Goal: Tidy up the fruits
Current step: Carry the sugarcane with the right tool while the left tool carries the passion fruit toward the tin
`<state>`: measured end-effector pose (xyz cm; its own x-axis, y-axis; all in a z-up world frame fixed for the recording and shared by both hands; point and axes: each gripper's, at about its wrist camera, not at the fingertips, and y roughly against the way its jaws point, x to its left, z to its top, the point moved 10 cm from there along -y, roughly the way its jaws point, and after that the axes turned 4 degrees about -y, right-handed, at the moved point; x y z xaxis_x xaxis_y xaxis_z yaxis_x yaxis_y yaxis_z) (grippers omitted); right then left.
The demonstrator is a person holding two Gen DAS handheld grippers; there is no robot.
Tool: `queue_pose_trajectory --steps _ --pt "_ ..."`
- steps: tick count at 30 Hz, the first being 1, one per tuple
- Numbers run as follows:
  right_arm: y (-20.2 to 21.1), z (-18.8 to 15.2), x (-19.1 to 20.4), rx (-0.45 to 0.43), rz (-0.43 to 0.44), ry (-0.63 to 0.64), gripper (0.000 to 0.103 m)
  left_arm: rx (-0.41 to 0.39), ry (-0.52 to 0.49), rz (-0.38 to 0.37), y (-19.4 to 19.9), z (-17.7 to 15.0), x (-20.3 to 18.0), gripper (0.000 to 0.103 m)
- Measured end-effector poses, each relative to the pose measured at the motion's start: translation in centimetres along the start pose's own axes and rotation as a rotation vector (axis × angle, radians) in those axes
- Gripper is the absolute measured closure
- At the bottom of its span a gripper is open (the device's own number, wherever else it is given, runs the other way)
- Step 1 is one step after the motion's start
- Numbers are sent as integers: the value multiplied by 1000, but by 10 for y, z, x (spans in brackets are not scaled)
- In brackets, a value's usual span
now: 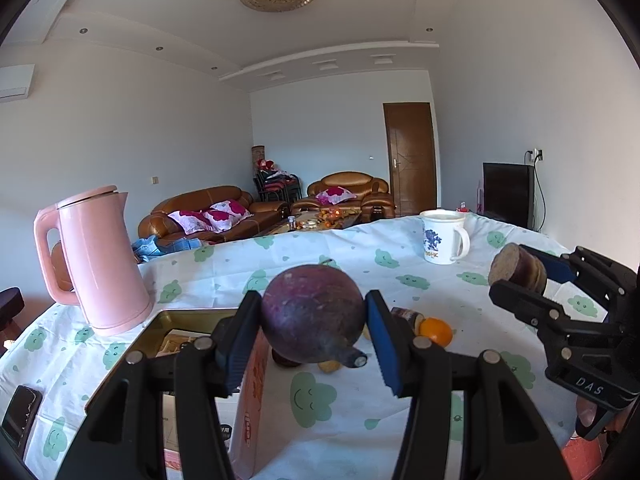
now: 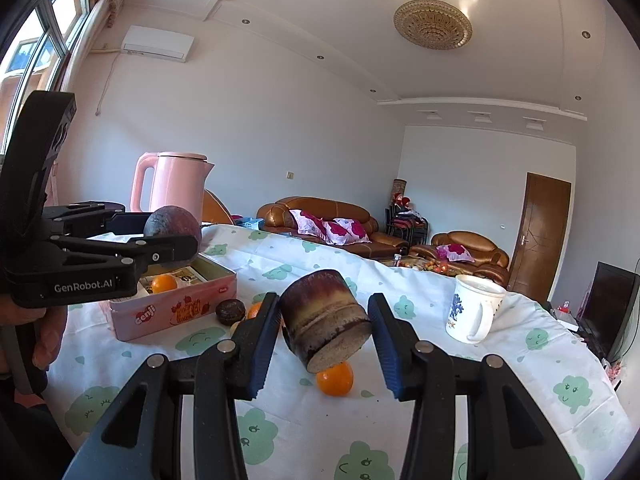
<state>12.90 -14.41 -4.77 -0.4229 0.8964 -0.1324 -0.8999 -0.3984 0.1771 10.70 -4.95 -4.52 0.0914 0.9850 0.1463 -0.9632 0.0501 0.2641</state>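
The job of tidying the fruit looks only partly done. The pink metal tin box with pictures on its side (image 2: pixel 176 312) sits open on the worktop with the white cloth with green smiley clouds (image 2: pixel 400 280). One small round orange fruit (image 2: pixel 164 283) is already inside the box, next to some paper packets.

More things are left out on the cloth. Another small round orange fruit (image 2: pixel 335 378) lies near the middle, close to the right hand-held gripper. A dark brown round fruit (image 2: pixel 230 312) sits just beside the right end of the box, and something orange peeks out next to it. In the left wrist view a few small bits lie on the cloth below the held fruit, but I cannot tell what they are.

Both hands are busy. The left hand-held gripper (image 1: pixel 314 320) is partly open, and its two blue pads press on a big dark purple round fruit with a short stem (image 1: pixel 314 316). It holds this fruit up in the air, at the near right side of the box.

The right hand-held gripper (image 2: pixel 324 320) is also partly open. Its pads squeeze a short brown and yellow stub that looks like a cut piece of sugar cane (image 2: pixel 324 316). This piece is lifted off the cloth, above the loose orange fruit.

I think the two held pieces go into the box next, then the ones on the cloth.

A pink plastic kettle (image 1: pixel 100 260) and a white mug with a blue picture (image 1: pixel 442 236) stand farther back.
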Motion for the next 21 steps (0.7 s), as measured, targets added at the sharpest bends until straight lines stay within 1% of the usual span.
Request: queue_pose_trajectory --steps 9,21 --pt "-11 24 17 -7 49 27 56 10 31 40 1 -3 24 49" --pt "-35 43 51 9 118 73 56 42 81 94 -3 -11 63 49"
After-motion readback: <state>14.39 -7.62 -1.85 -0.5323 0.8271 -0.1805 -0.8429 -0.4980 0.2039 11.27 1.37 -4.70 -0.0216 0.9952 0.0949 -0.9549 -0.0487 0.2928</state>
